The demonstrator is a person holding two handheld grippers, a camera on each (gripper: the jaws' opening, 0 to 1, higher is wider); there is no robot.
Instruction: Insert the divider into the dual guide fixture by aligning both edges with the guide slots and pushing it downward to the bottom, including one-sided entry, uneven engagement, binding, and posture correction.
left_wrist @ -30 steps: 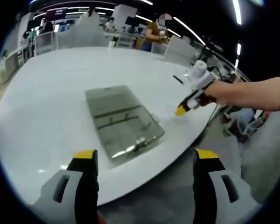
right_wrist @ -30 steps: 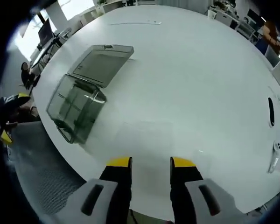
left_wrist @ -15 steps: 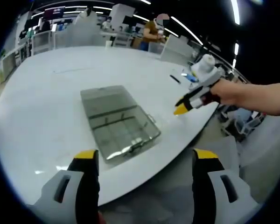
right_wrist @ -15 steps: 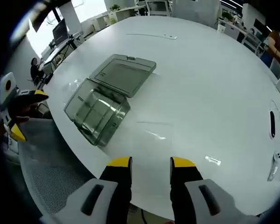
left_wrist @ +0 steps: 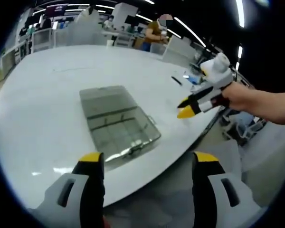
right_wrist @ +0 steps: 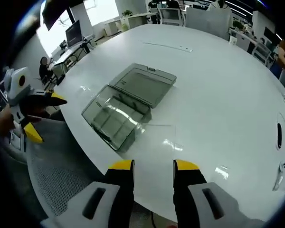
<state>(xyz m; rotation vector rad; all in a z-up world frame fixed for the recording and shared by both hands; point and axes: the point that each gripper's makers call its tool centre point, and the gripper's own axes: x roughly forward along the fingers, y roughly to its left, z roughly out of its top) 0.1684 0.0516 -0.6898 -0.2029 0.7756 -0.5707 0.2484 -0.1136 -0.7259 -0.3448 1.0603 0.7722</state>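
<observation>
A smoky clear box (left_wrist: 126, 135) with inner guide ribs lies on the white round table (left_wrist: 47, 109), its lid (left_wrist: 104, 99) folded open flat behind it. The right gripper view shows the same box (right_wrist: 113, 121) and lid (right_wrist: 145, 84). A faint clear flat sheet (right_wrist: 154, 130), perhaps the divider, lies on the table beside the box. My left gripper (left_wrist: 147, 161) hangs wide open off the table's near edge, holding nothing. My right gripper (right_wrist: 153, 165) hovers above the table edge with a narrow gap and nothing in it. It also appears as the right gripper (left_wrist: 184, 108) in a hand, right of the box.
A black pen-like item (right_wrist: 279, 135) and small white objects lie near the table's right edge. A thin long strip (right_wrist: 166, 46) rests at the far side. A grey mesh chair (right_wrist: 52, 180) stands below the table edge. Desks and people fill the background.
Both cameras have shifted, so the box now sits nearer the middle of the right gripper view. In the left gripper view the right gripper has risen slightly. Neither jaw gap has changed.
</observation>
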